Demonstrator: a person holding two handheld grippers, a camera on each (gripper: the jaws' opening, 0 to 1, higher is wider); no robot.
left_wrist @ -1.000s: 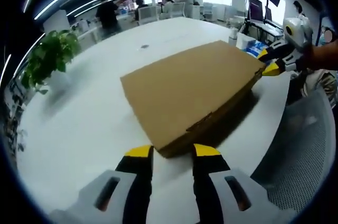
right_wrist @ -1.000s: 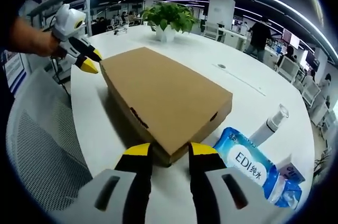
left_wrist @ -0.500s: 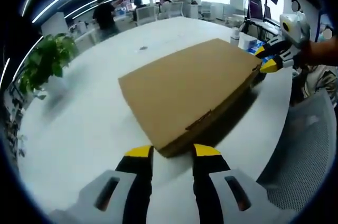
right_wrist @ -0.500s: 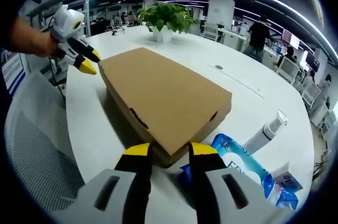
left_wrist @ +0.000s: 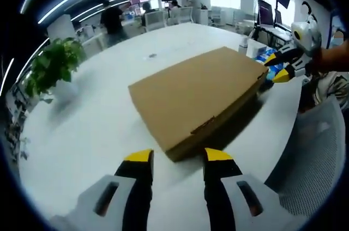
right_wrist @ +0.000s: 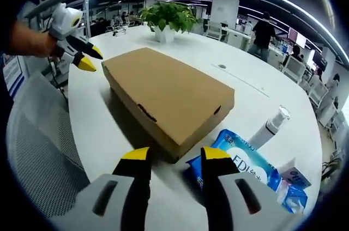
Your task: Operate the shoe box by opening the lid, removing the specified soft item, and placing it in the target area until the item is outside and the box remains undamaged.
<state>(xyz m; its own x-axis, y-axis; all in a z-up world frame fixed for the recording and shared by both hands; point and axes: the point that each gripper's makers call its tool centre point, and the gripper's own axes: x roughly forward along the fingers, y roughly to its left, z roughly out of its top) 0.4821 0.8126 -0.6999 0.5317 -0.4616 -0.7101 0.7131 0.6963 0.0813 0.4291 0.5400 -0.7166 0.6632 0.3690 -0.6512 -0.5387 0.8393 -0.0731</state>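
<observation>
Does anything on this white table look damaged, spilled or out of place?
Nothing stands out. The shoe box lies flat and closed, with no visible dents or tears. The blue tissue pack and white bottle sit beside it, unspilled. Both grippers, left and right, are open.

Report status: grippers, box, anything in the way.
Left gripper and right gripper open, one at each end of the shoe box. Lid shut, untouched. Blue wipes pack and white pump bottle beside right end.

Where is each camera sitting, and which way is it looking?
Left gripper view: rides the left gripper, looking along the cardboard box toward the right gripper and the hand holding it.
Right gripper view: rides the right gripper, facing back toward the plant.
Shared: box, white table, both grippers.
</observation>
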